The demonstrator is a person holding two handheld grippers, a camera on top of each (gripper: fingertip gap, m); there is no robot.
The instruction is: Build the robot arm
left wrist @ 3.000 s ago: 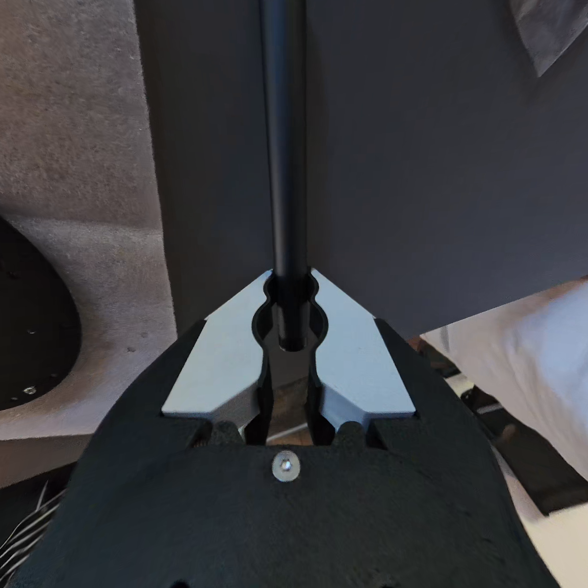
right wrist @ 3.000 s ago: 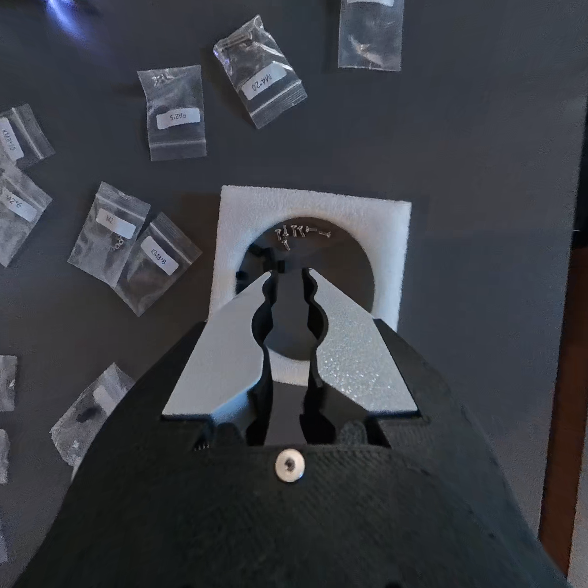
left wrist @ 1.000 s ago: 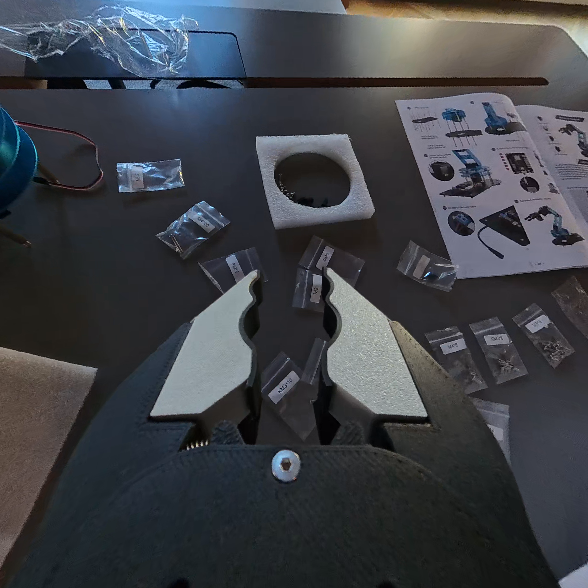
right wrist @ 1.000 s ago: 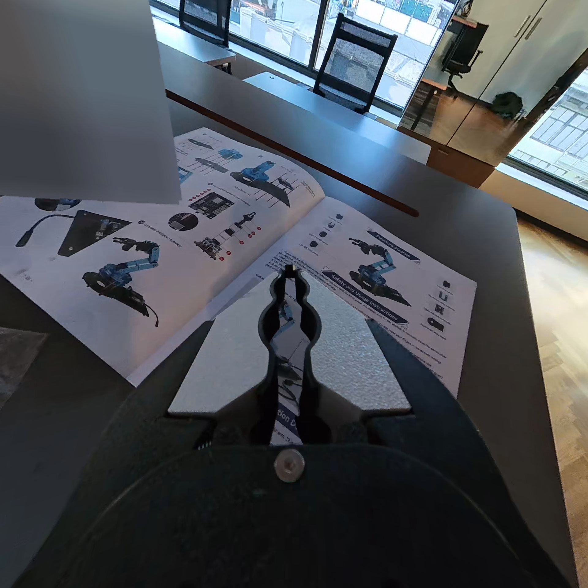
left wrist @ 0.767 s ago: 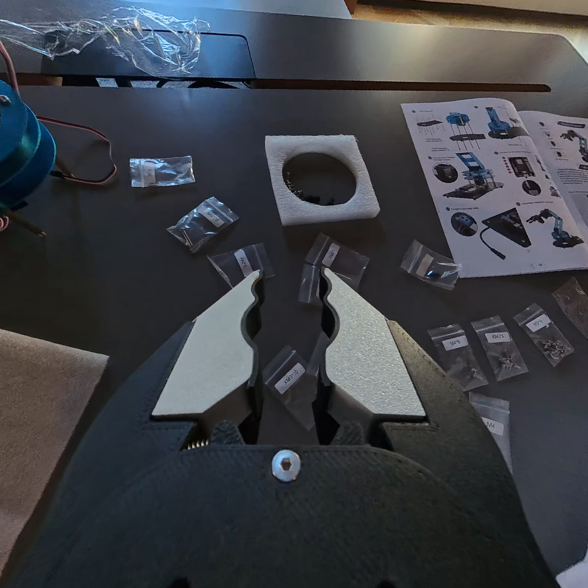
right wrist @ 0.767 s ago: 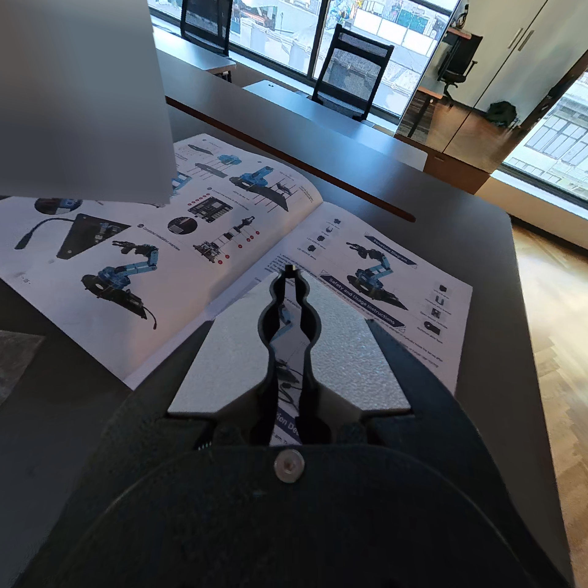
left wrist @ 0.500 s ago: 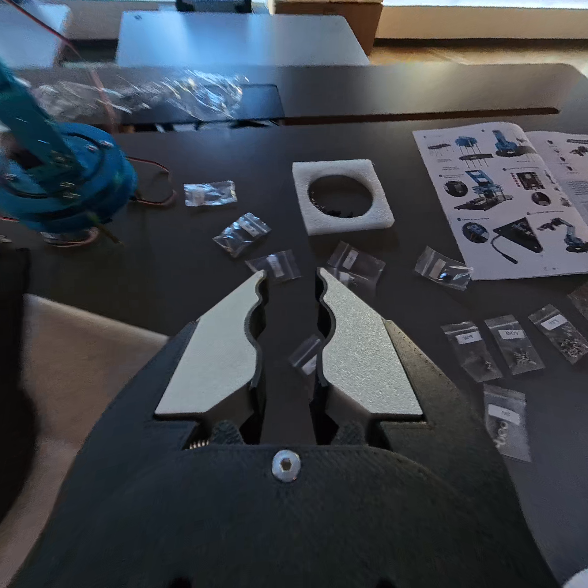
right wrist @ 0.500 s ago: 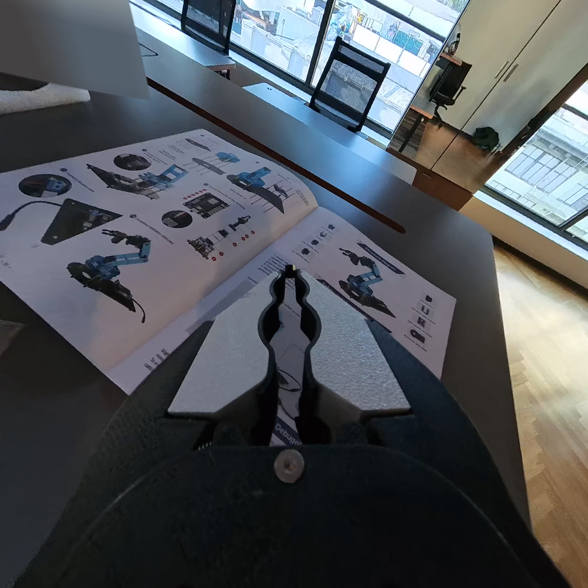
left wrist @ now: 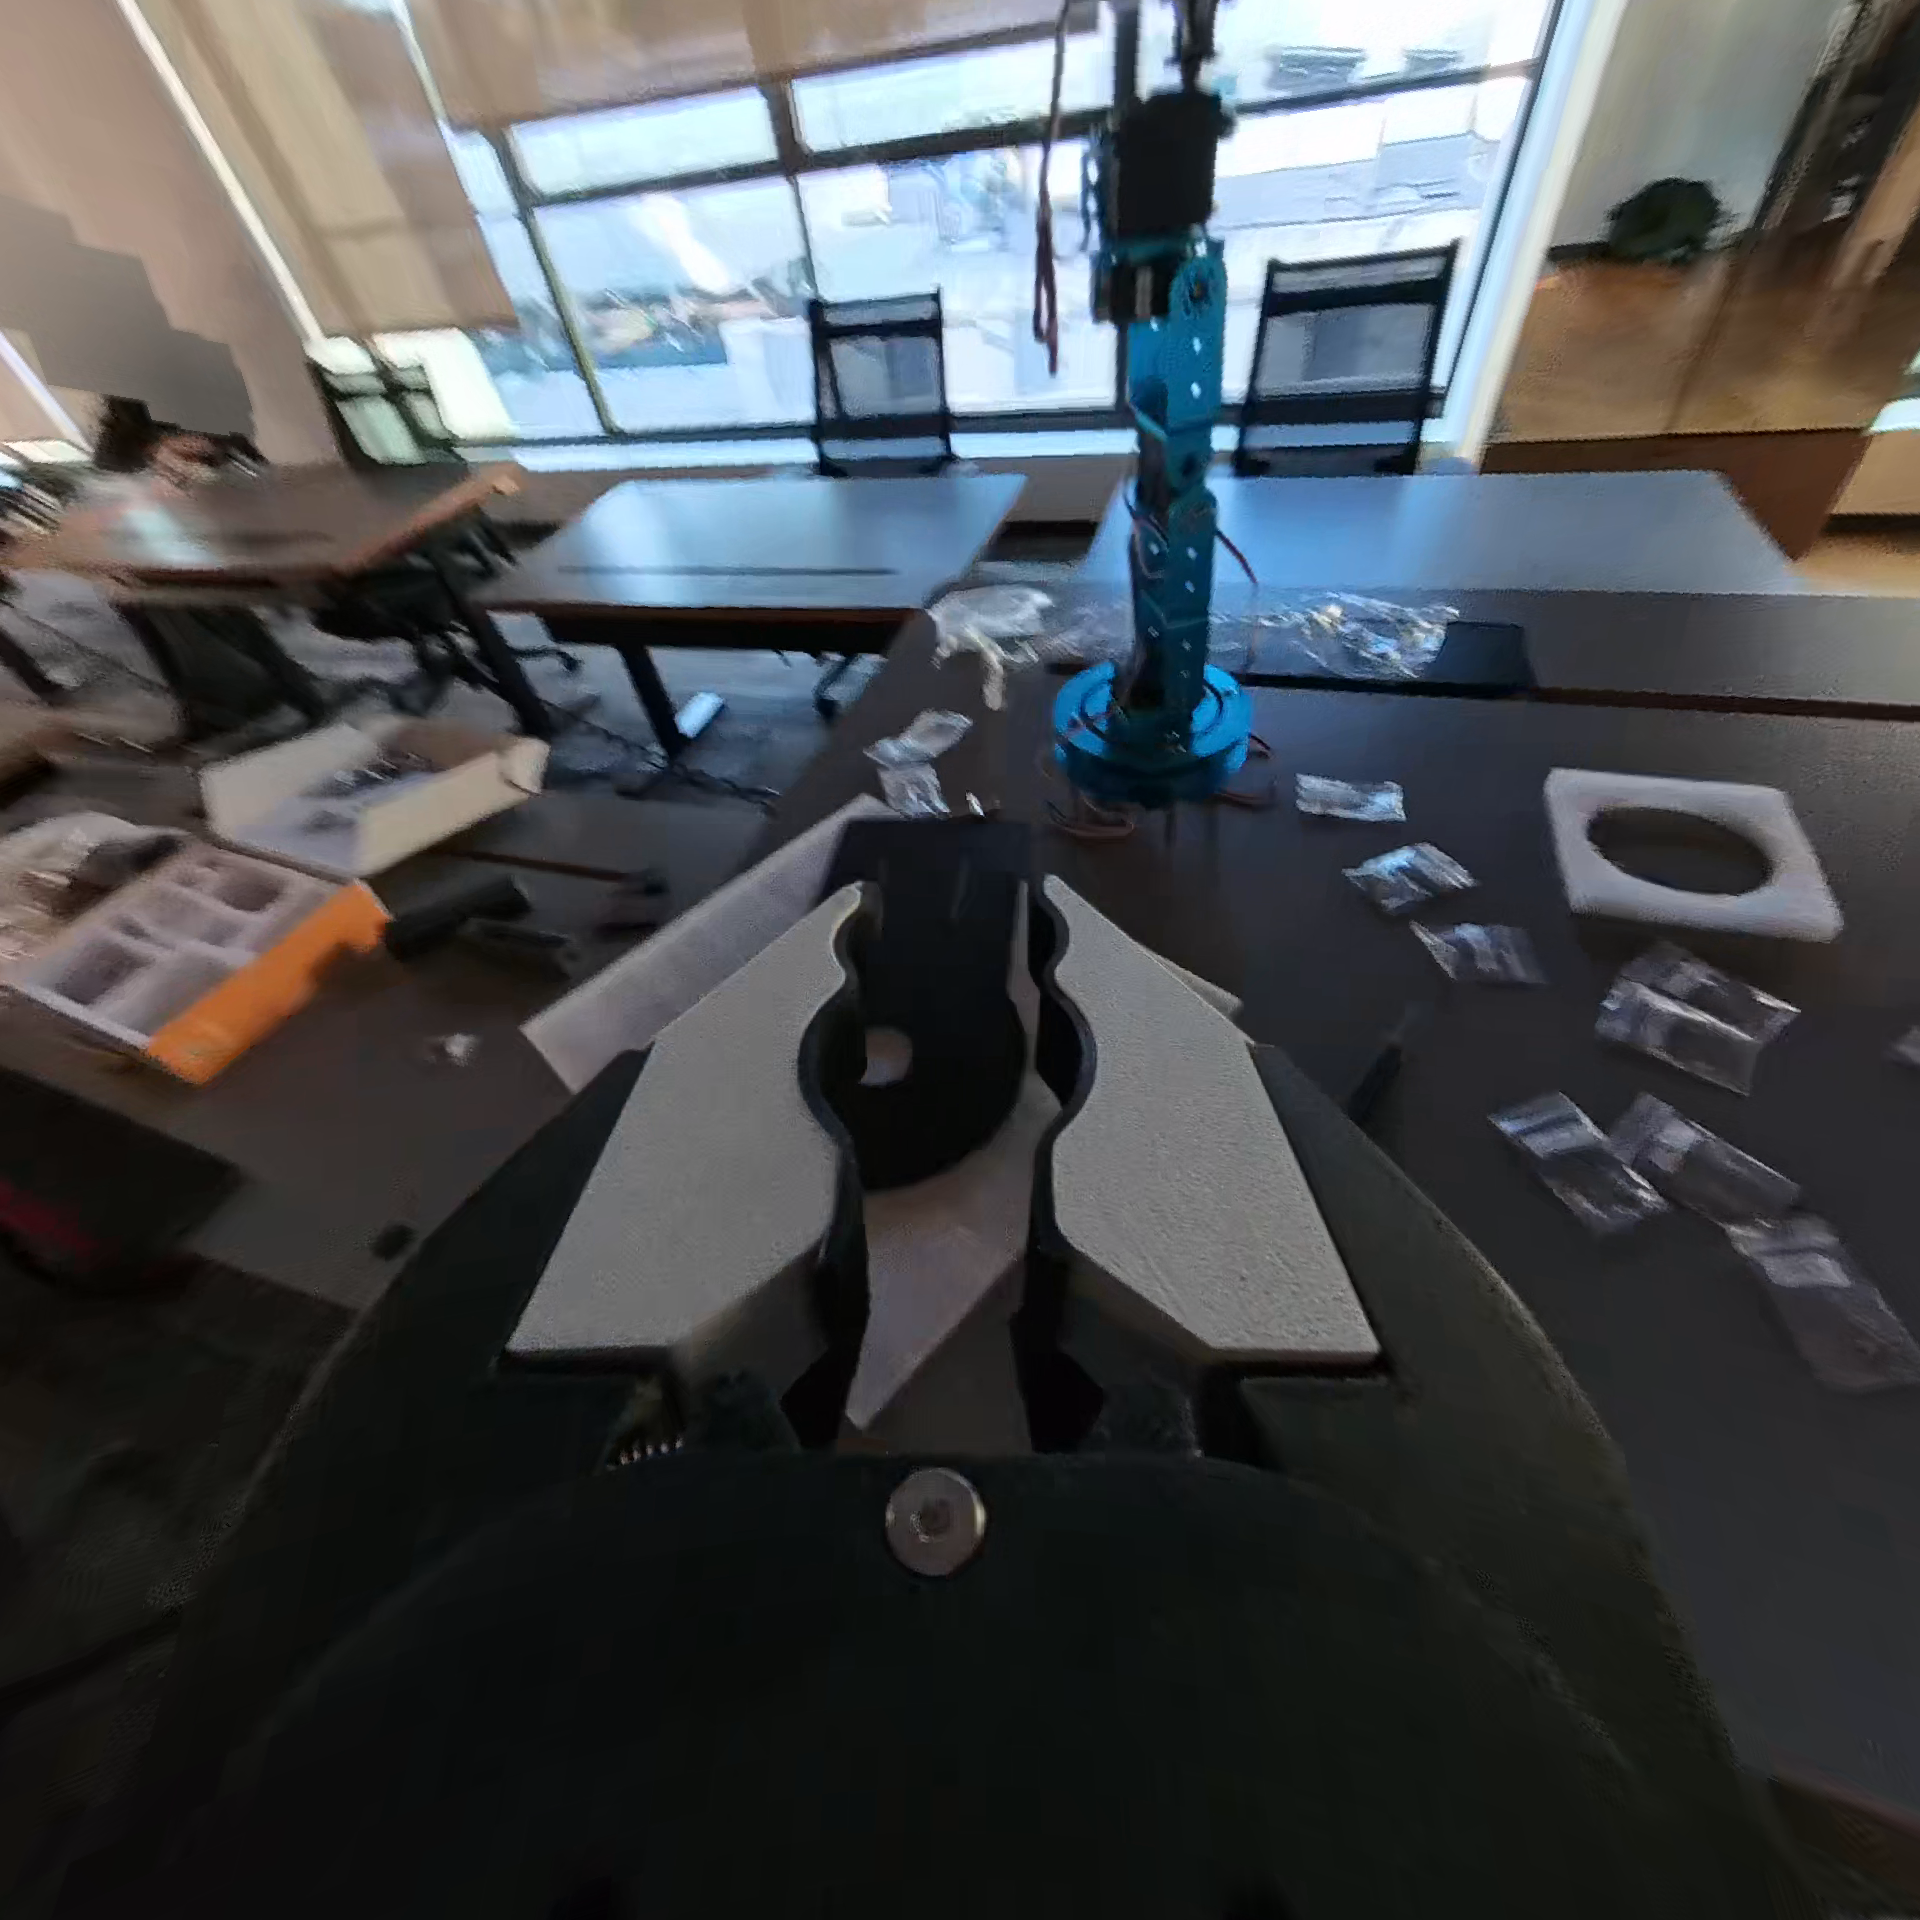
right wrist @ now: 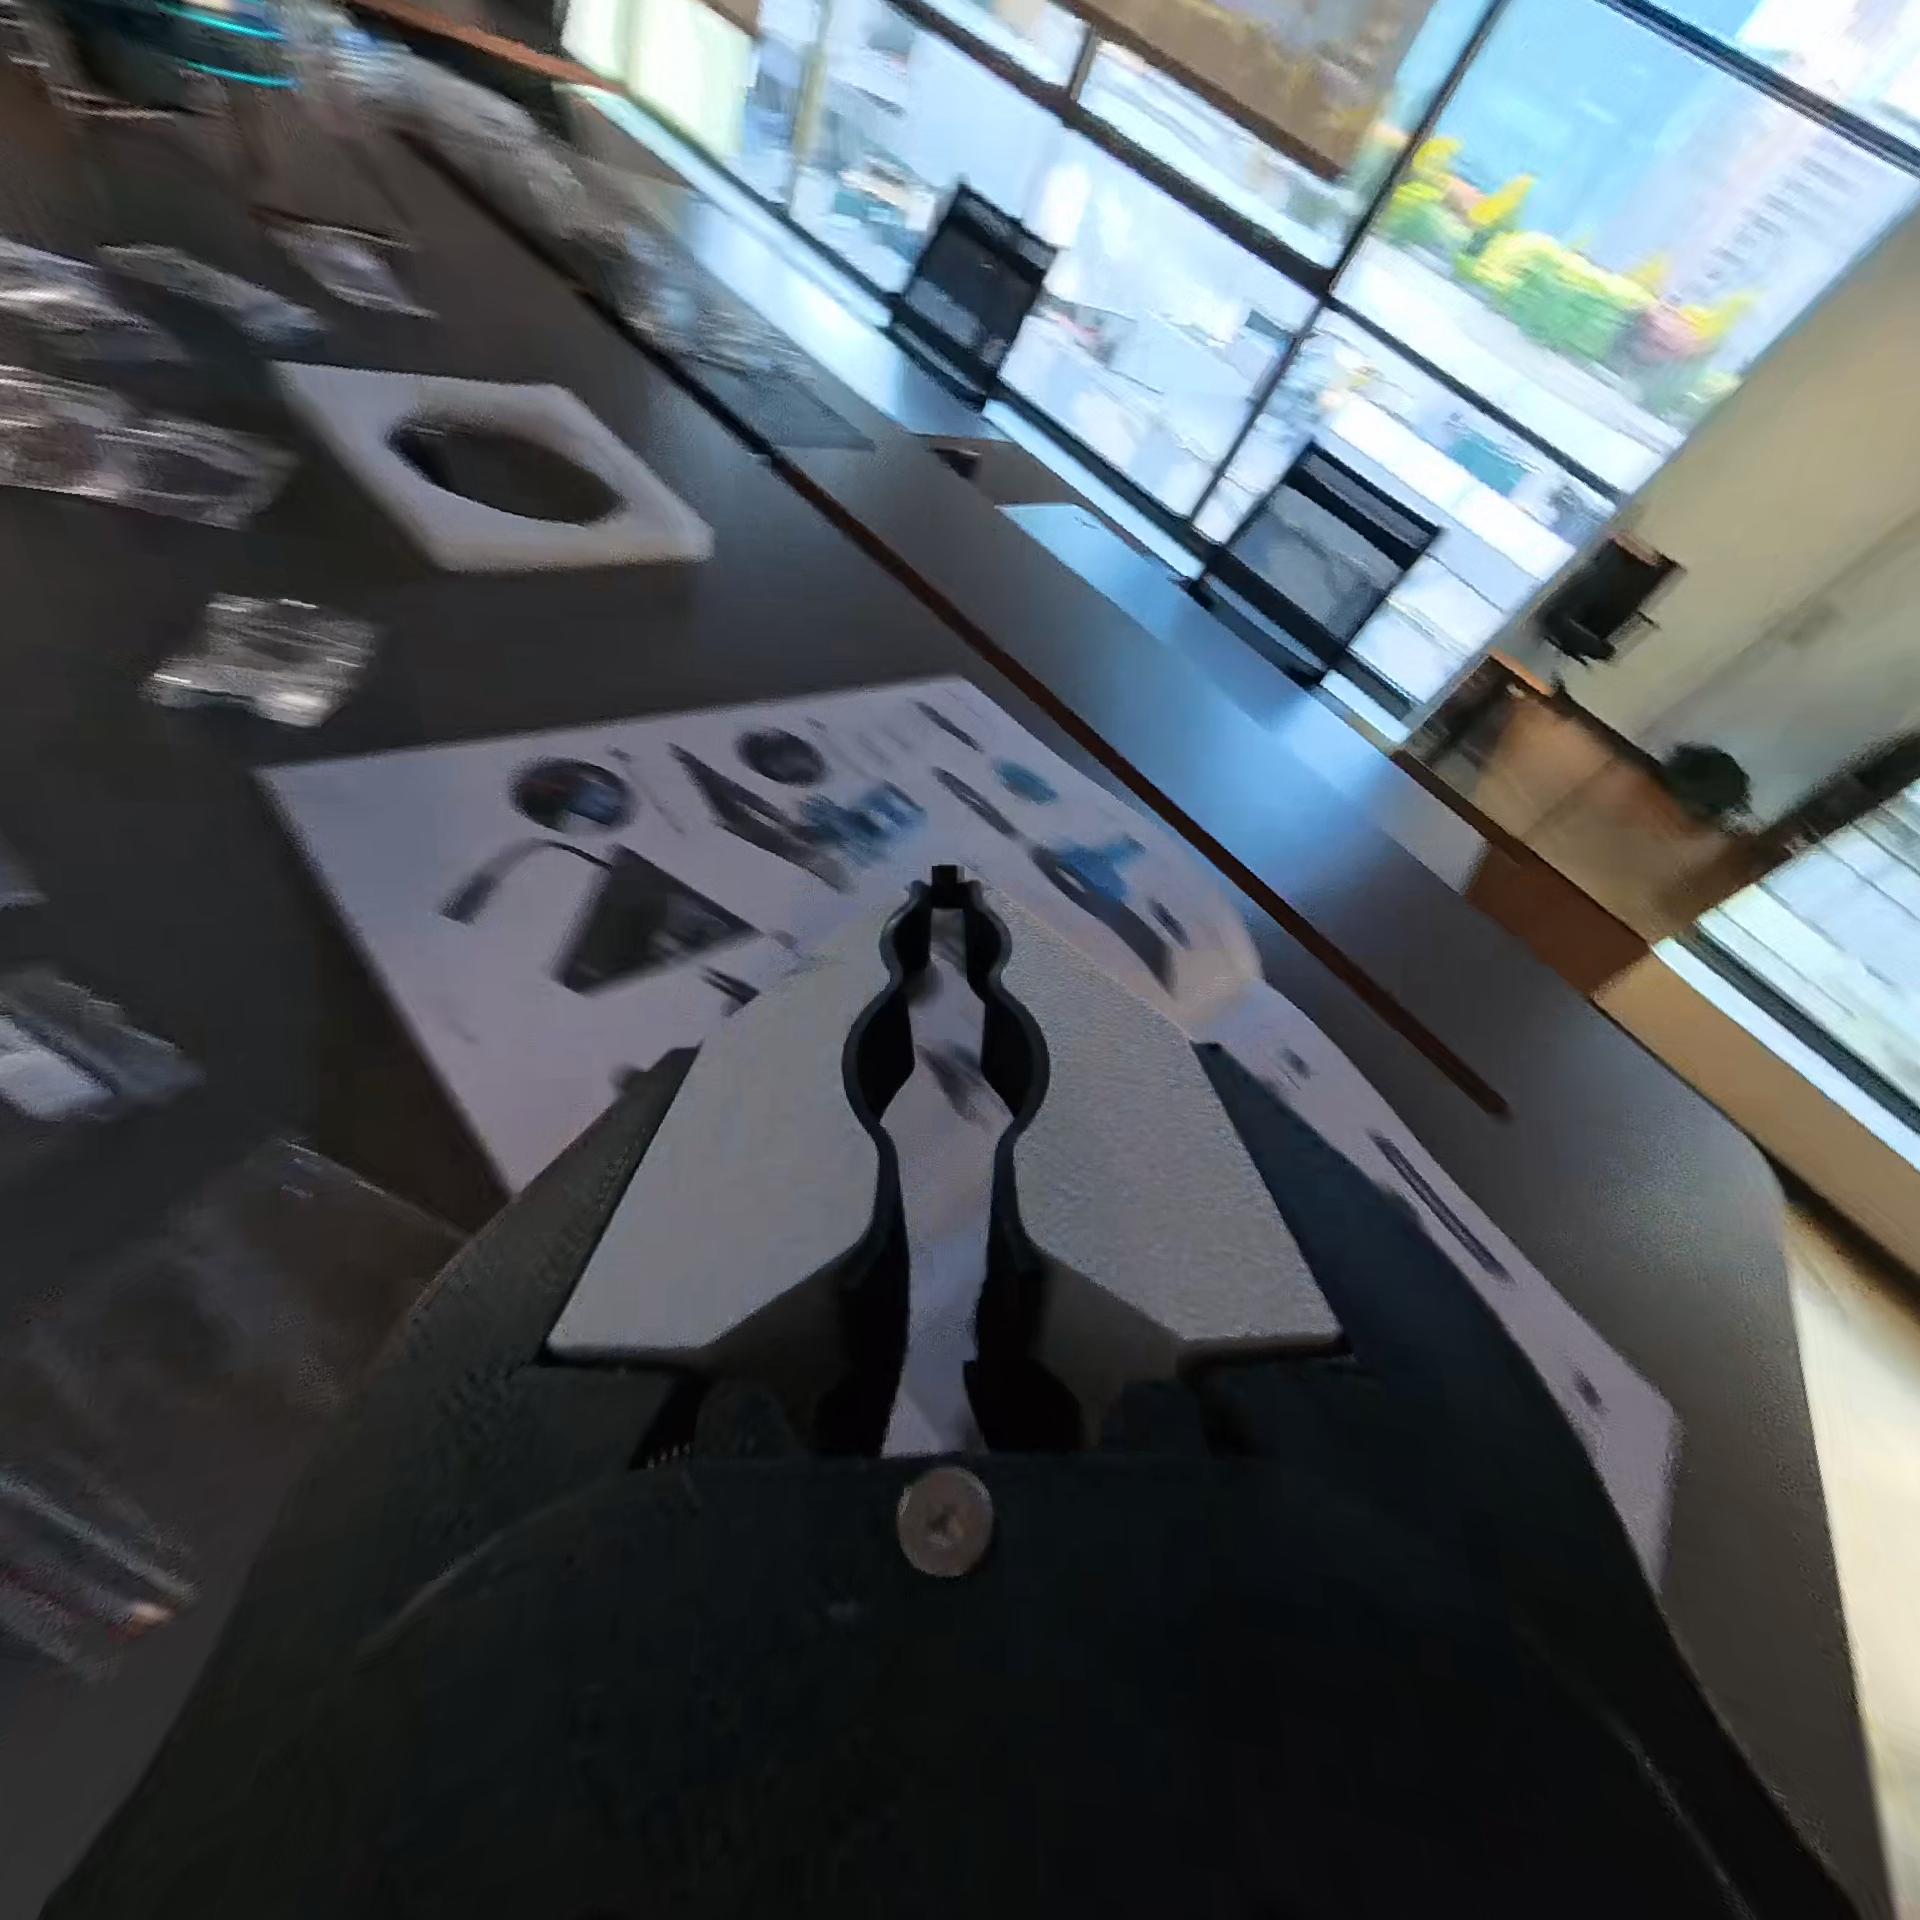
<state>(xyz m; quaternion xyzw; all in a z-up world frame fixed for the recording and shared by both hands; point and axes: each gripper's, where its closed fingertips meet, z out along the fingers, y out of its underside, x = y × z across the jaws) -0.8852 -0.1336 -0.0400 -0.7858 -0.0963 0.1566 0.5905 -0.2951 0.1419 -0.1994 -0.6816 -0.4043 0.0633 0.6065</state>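
My left gripper [left wrist: 951,904] is open and empty. Its fingers straddle a flat black plate [left wrist: 935,997] with a round end and a hole, which lies on a pale pad [left wrist: 707,945] at the dark table's left edge. A blue robot arm [left wrist: 1169,582] stands upright beyond it. My right gripper [right wrist: 943,883] is shut on a tiny dark screw [right wrist: 943,876] at its very tips, held over an open illustrated booklet [right wrist: 416,831]. The right wrist view is motion-blurred.
A white foam square with a round hole [left wrist: 1590,894] lies on the table, also in the right wrist view [right wrist: 644,535]. Several small clear bags [left wrist: 1688,1013] are scattered around it. An orange-and-white box [left wrist: 260,966] sits lower left. The table's corner [right wrist: 1714,1195] is at the right. There is about 70 cm between the tips of the two grippers.
The left gripper let go of a black rod, then swung up and left from the bags to the black plate. The right gripper closed on the tiny screw and swung left over the booklet.
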